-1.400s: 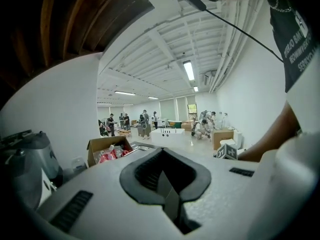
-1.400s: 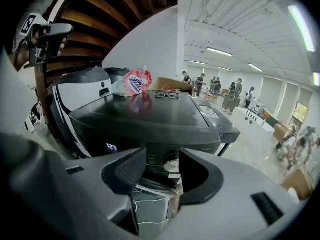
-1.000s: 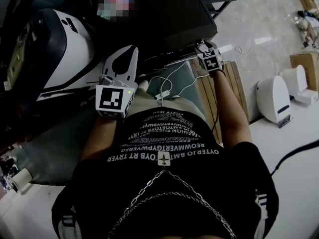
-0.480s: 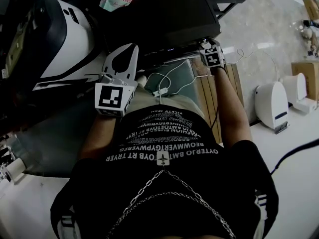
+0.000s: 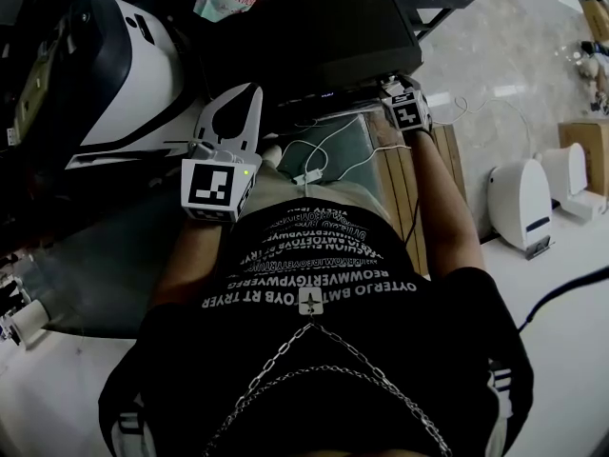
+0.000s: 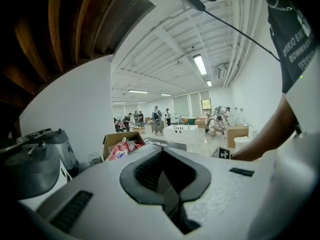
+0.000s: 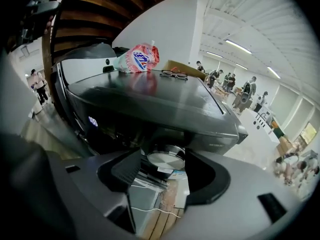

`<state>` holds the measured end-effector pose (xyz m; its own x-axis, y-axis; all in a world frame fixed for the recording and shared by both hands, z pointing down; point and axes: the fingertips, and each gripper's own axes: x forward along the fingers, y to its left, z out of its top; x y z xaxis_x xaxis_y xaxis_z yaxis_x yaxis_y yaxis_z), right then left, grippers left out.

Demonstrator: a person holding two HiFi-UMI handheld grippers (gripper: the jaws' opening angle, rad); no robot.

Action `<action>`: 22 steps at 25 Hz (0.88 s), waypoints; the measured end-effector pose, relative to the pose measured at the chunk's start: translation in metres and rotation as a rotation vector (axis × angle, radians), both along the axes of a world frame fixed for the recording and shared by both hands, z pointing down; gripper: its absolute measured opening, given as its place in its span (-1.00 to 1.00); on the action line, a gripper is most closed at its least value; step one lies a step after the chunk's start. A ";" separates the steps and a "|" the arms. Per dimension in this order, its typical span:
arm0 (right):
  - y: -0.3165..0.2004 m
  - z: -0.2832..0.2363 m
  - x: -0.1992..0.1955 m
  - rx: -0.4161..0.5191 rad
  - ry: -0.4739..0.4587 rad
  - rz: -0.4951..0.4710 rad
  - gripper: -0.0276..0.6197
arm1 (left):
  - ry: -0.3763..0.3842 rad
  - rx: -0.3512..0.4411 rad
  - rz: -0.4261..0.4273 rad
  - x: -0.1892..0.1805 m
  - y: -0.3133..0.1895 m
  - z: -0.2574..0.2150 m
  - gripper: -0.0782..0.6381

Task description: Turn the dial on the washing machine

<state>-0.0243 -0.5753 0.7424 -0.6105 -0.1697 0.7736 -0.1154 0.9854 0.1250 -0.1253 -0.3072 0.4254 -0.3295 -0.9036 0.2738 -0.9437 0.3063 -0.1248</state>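
Glossy floor [image 5: 495, 55] borders dark washing machine [image 5: 324, 36] bearing round metal dial [image 7: 166, 160].

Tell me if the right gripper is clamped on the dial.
The right gripper is open: its jaws have just been opening, with the silver dial between them, a gap beside it.

washer top [image 7: 150, 96], dark, flat: pink pouch [image 7: 140, 58] lying at the back; glasses [image 7: 174, 74] just beside it. floor [image 5: 495, 46], pale tile: cardboard box [image 5: 582, 127]; white unit [image 5: 519, 198] near it.
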 end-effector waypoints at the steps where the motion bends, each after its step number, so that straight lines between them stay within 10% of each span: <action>1: -0.001 0.002 0.001 -0.010 0.005 0.005 -0.13 | 0.000 -0.002 0.000 0.000 0.000 0.000 -0.76; 22: -0.004 0.035 0.007 -0.164 0.044 0.021 0.04 | 0.008 -0.025 0.000 0.010 0.010 0.006 -0.76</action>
